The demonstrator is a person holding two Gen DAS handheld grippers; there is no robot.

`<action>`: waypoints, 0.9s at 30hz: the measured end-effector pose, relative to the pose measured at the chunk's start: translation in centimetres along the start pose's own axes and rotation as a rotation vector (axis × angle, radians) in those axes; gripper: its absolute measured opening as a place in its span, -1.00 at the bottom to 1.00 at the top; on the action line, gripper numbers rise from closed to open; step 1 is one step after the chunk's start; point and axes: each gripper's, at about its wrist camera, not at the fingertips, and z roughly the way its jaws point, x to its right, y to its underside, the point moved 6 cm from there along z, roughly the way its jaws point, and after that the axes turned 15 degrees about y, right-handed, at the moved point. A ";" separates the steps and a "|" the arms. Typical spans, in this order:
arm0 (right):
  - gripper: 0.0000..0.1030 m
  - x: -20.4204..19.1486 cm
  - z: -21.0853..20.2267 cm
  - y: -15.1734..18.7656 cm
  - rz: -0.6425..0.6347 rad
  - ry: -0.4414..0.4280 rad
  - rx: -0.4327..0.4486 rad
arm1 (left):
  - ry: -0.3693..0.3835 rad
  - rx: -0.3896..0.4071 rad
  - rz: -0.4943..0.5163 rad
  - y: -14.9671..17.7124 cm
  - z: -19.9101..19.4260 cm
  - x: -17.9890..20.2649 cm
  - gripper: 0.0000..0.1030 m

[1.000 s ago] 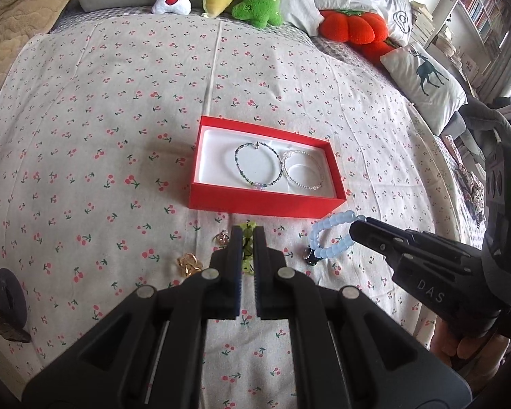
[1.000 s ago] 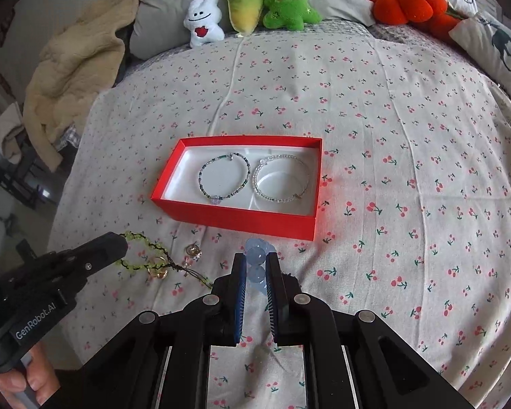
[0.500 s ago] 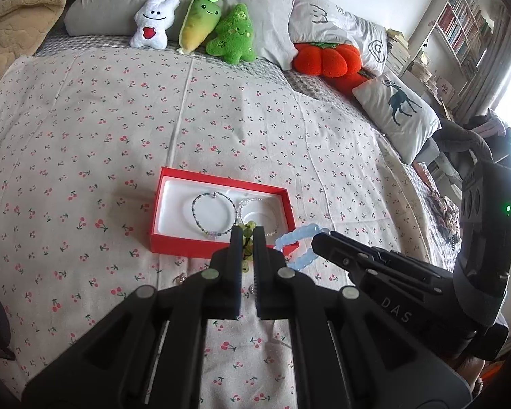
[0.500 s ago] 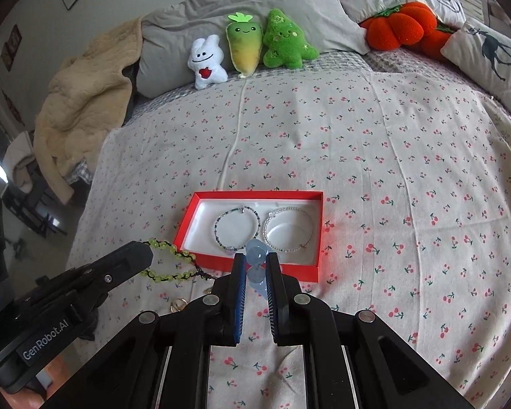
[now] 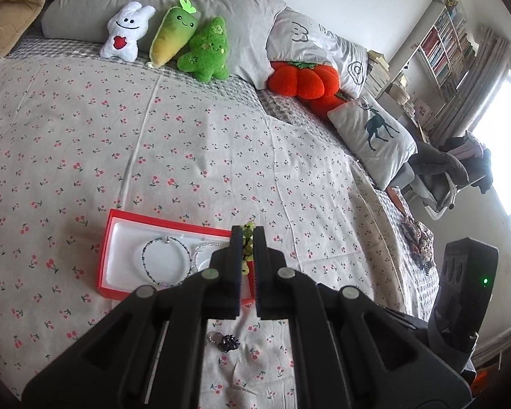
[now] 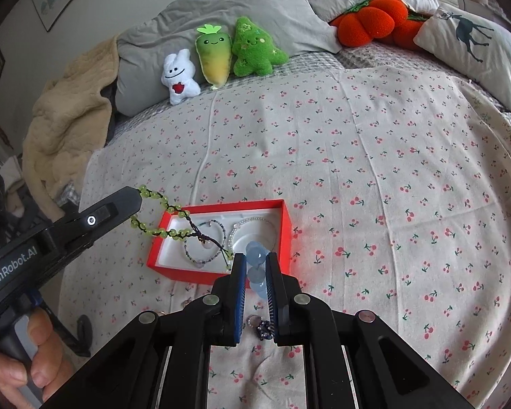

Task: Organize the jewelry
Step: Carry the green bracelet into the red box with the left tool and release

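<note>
A red box (image 6: 201,275) with a white lining lies on the cherry-print bedsheet; it also shows in the left wrist view (image 5: 103,259). Inside lie a dark bead bracelet (image 6: 204,258) and a clear bead bracelet (image 6: 252,222). My left gripper (image 5: 247,238) is shut on a green bead bracelet (image 6: 153,197), which hangs above the box's left end. My right gripper (image 6: 255,260) is shut on a pale blue bead bracelet (image 6: 255,255), held above the box's near edge. A small dark charm with a ring (image 6: 262,328) lies on the sheet below.
Plush toys (image 6: 221,54) and grey pillows line the head of the bed. An orange pumpkin cushion (image 6: 368,20) and a deer-print pillow (image 6: 470,41) sit at the far right. A beige blanket (image 6: 64,119) hangs at the left. Shelves (image 5: 449,41) stand beyond the bed.
Both grippers have lifted their bracelets off the sheet and risen. The green bracelet now hangs over the box's left end, the blue one over its near edge.
</note>
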 end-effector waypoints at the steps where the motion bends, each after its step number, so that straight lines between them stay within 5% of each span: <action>1: -0.78 0.2 0.0 -0.1 0.008 0.000 0.002 | -0.007 -0.004 -0.004 -0.1 0.4 -0.6 -0.87; 12: -0.77 0.7 0.3 -0.7 0.000 0.033 0.025 | -0.187 -0.118 -0.064 2.1 2.6 -7.3 -0.87; 16: -0.69 2.5 3.1 0.2 0.021 0.060 -0.082 | -0.221 -0.158 -0.042 2.8 2.5 -7.7 -0.87; 18: -0.67 3.5 5.0 0.9 0.036 0.081 -0.149 | -0.239 -0.177 -0.042 3.1 2.4 -7.9 -0.70; 20: -0.66 4.4 6.7 1.6 0.049 0.114 -0.208 | -0.243 -0.186 -0.049 3.3 2.3 -8.0 -0.29; 27: -0.58 6.3 9.8 3.2 0.057 0.178 -0.306 | -0.252 -0.194 -0.023 3.6 1.7 -6.7 0.04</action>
